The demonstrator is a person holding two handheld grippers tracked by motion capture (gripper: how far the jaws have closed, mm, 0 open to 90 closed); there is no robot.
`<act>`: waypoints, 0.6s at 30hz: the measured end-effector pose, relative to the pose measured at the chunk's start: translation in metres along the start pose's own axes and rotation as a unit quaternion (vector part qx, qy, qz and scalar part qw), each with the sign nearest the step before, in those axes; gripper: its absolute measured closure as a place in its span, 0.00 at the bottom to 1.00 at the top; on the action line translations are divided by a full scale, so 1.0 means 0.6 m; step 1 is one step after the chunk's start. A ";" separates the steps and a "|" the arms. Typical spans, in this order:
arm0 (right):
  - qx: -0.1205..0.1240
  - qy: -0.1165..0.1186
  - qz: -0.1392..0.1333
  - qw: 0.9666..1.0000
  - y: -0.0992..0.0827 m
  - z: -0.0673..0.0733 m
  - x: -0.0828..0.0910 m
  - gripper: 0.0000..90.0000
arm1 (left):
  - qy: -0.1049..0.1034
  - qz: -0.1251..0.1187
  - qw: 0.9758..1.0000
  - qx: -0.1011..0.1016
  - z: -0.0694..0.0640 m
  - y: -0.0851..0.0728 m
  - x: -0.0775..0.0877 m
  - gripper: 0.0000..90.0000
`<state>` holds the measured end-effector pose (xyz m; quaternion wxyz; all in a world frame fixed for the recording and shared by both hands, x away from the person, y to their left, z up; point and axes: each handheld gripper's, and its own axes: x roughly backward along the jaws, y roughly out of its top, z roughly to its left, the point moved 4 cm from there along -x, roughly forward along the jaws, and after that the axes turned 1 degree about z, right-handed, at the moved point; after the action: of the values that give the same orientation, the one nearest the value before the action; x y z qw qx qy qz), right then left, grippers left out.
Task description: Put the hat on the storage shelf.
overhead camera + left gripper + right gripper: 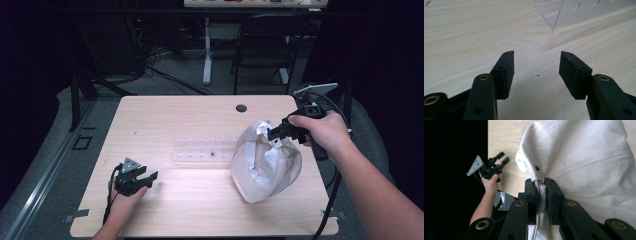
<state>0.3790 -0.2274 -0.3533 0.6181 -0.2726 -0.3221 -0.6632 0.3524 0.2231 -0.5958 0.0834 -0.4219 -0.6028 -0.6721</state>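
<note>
Bag: a cream canvas cloth bag [267, 165] with a paler lining at its mouth, on the right half of the table, its top pulled up and its bottom resting on the wood.
Right gripper: the right gripper [276, 133] is clenched on a gathered fold of the bag's rim; in the right gripper view the cloth [579, 157] is pinched flat between the two black pads.
Step in hand: judged to be lifting the bag by its edge to open or shift it.
Doing it well: keep the pinch deep on the seam so the weave cannot slip out, raise slowly and straight, and let the slack hang free before moving sideways.
Left gripper: the left gripper [145, 178] rests near the left front of the table, released, with nothing between its pads [570, 72].
Bag material: coarse speckled weave, stitched hem, soft and limp, folding into broad creases.
Clear rack: a clear acrylic strip with small holes [202, 152] lies flat just left of the bag; hard, glossy, sharp-edged.
Table: pale wood-grain tabletop [190, 112], smooth and matt, with a dark round cable hole [241, 108] at the far side.
</note>
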 end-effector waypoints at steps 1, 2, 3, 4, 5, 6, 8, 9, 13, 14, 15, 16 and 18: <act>-0.002 0.004 -0.003 1.000 0.001 0.001 0.003 0.90 | 0.000 0.000 1.000 -0.002 0.000 0.000 0.000 0.51; -0.001 0.006 -0.005 1.000 0.003 0.003 0.006 0.90 | -0.002 0.007 1.000 -0.004 0.000 0.000 0.002 0.51; -0.002 0.010 -0.009 1.000 0.004 0.005 0.008 0.90 | -0.001 -0.003 1.000 -0.001 -0.002 0.001 0.000 0.51; 0.000 0.012 -0.011 1.000 0.006 0.007 0.009 0.90 | -0.002 -0.002 1.000 -0.002 -0.003 0.001 0.001 0.51; 0.003 0.015 -0.012 1.000 0.008 0.011 0.010 0.90 | -0.002 -0.002 1.000 -0.003 -0.003 0.002 0.001 0.51; 0.008 0.019 -0.009 1.000 0.009 0.012 0.012 0.90 | -0.001 -0.003 1.000 -0.003 -0.004 0.002 0.001 0.51; 0.014 0.032 -0.017 0.999 0.016 0.020 0.016 0.90 | -0.001 -0.003 1.000 -0.006 -0.006 0.002 0.001 0.51; 0.014 0.032 -0.017 0.999 0.016 0.020 0.016 0.90 | -0.002 -0.003 1.000 -0.007 -0.006 0.002 0.001 0.51; 0.014 0.045 -0.030 0.998 0.027 0.031 0.022 0.90 | -0.004 0.004 1.000 -0.011 -0.007 0.002 0.002 0.51; 0.013 0.048 -0.034 0.998 0.030 0.033 0.023 0.90 | -0.005 -0.001 1.000 -0.009 -0.008 0.003 0.001 0.51; 0.012 0.050 -0.040 0.998 0.034 0.036 0.023 0.90 | -0.003 -0.005 1.000 -0.007 -0.009 0.003 0.000 0.51; 0.015 0.050 -0.038 0.998 0.036 0.037 0.024 0.90 | -0.004 -0.005 1.000 -0.008 -0.010 0.003 0.000 0.51; 0.011 0.052 -0.047 0.998 0.042 0.043 0.022 0.90 | -0.004 -0.004 1.000 -0.009 -0.010 0.003 0.001 0.52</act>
<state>0.4023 -0.2171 -0.3245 0.6051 -0.2157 -0.3096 -0.7010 0.3503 0.2173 -0.5936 0.0743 -0.4234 -0.5984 -0.6761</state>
